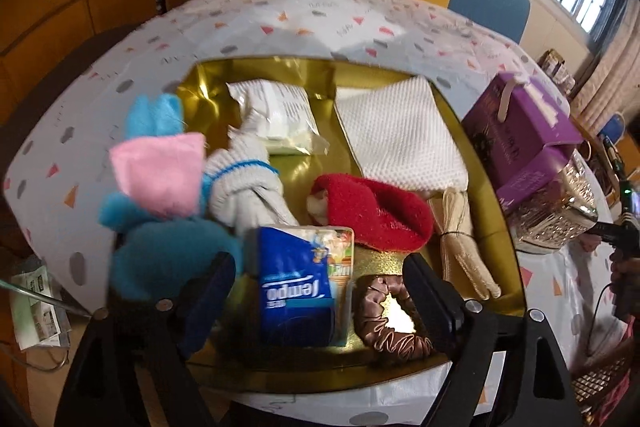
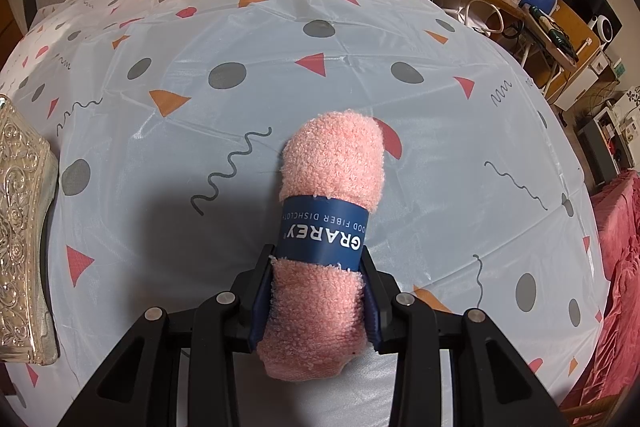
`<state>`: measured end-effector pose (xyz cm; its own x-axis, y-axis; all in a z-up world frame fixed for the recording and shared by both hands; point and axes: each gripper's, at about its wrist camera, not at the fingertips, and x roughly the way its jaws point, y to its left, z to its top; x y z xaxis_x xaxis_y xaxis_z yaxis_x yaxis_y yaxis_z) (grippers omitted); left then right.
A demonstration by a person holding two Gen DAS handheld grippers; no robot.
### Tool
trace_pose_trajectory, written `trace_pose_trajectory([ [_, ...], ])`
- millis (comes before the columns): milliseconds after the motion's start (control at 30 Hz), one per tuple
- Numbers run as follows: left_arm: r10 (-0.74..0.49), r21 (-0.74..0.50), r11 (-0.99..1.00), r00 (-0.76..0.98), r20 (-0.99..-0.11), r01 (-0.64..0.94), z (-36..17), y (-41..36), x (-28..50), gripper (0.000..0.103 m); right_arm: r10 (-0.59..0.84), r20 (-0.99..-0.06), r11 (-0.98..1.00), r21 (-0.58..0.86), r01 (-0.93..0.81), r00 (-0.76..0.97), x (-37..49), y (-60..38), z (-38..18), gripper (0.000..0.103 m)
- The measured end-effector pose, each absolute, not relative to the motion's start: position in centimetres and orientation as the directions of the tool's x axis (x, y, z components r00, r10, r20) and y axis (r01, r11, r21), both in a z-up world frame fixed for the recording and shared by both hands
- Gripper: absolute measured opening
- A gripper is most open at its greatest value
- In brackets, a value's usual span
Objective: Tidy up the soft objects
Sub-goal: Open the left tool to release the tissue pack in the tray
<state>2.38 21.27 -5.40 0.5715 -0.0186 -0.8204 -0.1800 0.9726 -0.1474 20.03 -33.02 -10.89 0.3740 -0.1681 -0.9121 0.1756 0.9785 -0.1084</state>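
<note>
While its two black fingers pressed in from either side, the right gripper (image 2: 316,291) held a rolled pink terry dishcloth (image 2: 332,195) by its near end, just below the dark blue paper band (image 2: 324,231); gripping the bare cloth there likely kept the band from crushing or sliding off. White letters on the band read "GRAREY" and, smaller, part of "FIBER DISHCLOTH". The far end of the roll pointed out over the pale plastic tablecloth printed with dots, triangles and squiggles (image 2: 280,67) that covered the surface; whether the roll touched it could not be told. An embossed silver box (image 2: 20,227) lay at the left edge.

The left gripper (image 1: 320,291) stood wide, holding nothing, its fingers on either side of a blue "Tempo" tissue pack (image 1: 298,291) inside a shallow gold tray (image 1: 496,219). Gathered in that tray, evidently the collecting place, were a brown satin scrunchie (image 1: 380,323), a red fuzzy sock (image 1: 372,207), a white waffle-weave cloth (image 1: 396,131), knotted white gloves (image 1: 244,183) and a sealed white packet (image 1: 276,111). A blue-and-pink plush cloth bundle (image 1: 156,195) overhung its left rim. A purple carton (image 1: 524,131) stood beside the tray.
</note>
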Motion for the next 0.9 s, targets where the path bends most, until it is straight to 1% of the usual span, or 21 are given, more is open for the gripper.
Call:
trace_pose_trajectory([
  [67, 0.009, -0.131, 0.973, 0.592, -0.806, -0.193, -4.8, 21.5, 1.8, 0.085, -0.165, -0.913, 0.979, -0.104, 0.178, 0.373, 20.1, -33.1, -10.9, 0.038],
  [133, 0.038, -0.108, 0.972, 0.591, -0.806, -0.209, -4.9, 21.5, 1.6, 0.082, -0.161, -0.914, 0.979, -0.099, 0.179, 0.373, 20.1, -33.3, -10.9, 0.038],
  [167, 0.04, -0.107, 0.97, 0.583, -0.812, -0.217, -5.1, 21.6, 1.7, 0.078, -0.16, -0.914, 0.979, -0.099, 0.179, 0.373, 20.2, -33.3, -10.9, 0.038],
  [267, 0.046, -0.11, 0.966, 0.572, -0.819, -0.235, -5.6, 21.2, 1.6, 0.078, -0.158, -0.914, 0.979, -0.097, 0.178, 0.373, 20.2, -33.5, -10.9, 0.037],
  [300, 0.055, -0.101, 0.967, 0.578, -0.814, -0.235, -5.5, 20.9, 1.5, 0.08, -0.158, -0.914, 0.979, -0.096, 0.178, 0.374, 20.2, -33.5, -10.9, 0.037],
  [433, 0.065, -0.067, 0.979, 0.603, -0.795, -0.194, -4.8, 19.0, 1.3, 0.081, -0.159, -0.912, 0.98, -0.098, 0.175, 0.378, 20.2, -33.5, -11.0, 0.036],
  [567, 0.066, -0.047, 0.986, 0.634, -0.77, -0.159, -3.9, 17.6, 1.0, 0.089, -0.144, -0.909, 0.984, -0.088, 0.157, 0.391, 20.2, -33.1, -10.9, 0.036],
  [733, 0.054, -0.03, 0.993, 0.648, -0.76, -0.118, -3.4, 16.4, 0.5, 0.092, -0.161, -0.905, 0.983, -0.111, 0.147, 0.394, 20.3, -32.8, -11.0, 0.036],
  [767, 0.055, -0.022, 0.994, 0.652, -0.756, -0.11, -3.2, 16.1, 0.4, 0.096, -0.16, -0.905, 0.983, -0.107, 0.152, 0.393, 20.3, -32.8, -11.0, 0.036],
  [800, 0.054, -0.016, 0.995, 0.66, -0.749, -0.1, -2.9, 15.9, 0.3, 0.1, -0.155, -0.906, 0.983, -0.101, 0.154, 0.393, 20.4, -32.8, -11.0, 0.036],
  [900, 0.052, 0.001, 0.997, 0.685, -0.726, -0.075, -2.2, 15.3, -0.1, 0.103, -0.108, -0.91, 0.984, -0.039, 0.176, 0.401, 20.5, -33.0, -10.3, 0.035],
])
